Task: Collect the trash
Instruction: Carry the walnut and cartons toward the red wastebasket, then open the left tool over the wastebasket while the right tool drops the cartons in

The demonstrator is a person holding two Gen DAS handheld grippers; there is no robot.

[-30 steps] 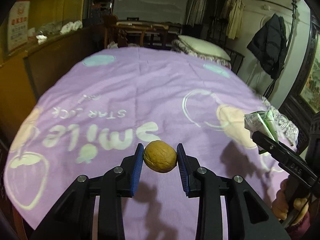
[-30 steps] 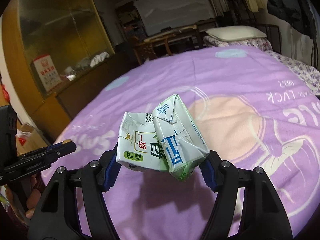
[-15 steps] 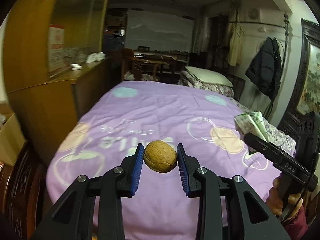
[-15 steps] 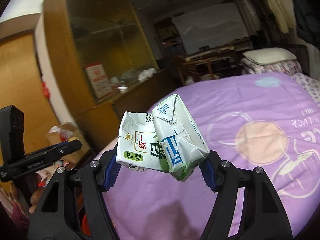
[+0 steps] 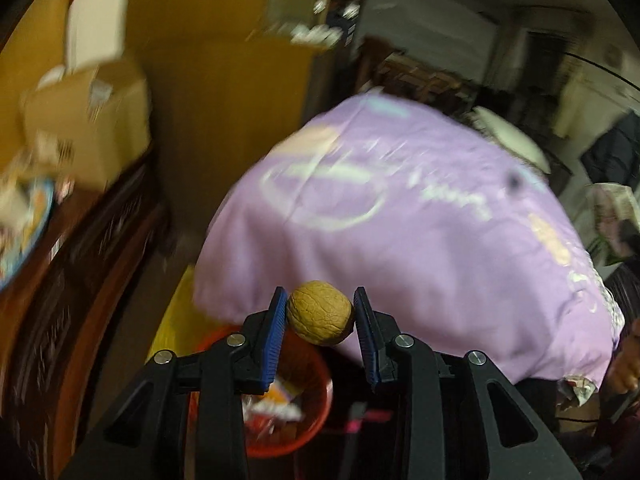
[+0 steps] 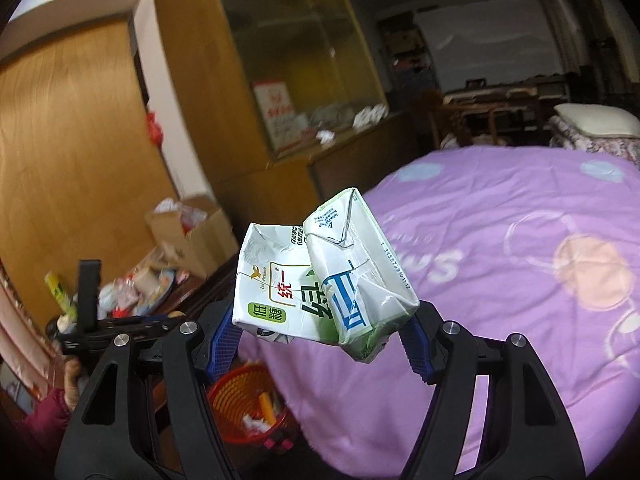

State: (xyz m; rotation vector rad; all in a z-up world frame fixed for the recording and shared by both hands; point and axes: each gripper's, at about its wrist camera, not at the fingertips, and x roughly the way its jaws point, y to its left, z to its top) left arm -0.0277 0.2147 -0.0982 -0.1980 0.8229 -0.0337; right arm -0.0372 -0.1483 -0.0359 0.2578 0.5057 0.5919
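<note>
Gripping walnut [image 5: 319,318] L jaws, long axis crosswise | R jaws clamp carton [image 6: 320,280], tilted up-right

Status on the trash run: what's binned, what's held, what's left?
Binned: the red basket beside the bed already holds wrappers. In hand: left gripper clamps a walnut above the basket; right gripper clamps two crushed drink cartons. Left: dropping both loads.

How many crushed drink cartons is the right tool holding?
2: both cartons sit side by side in the right tool, left carton, right carton. None visible elsewhere.
</note>
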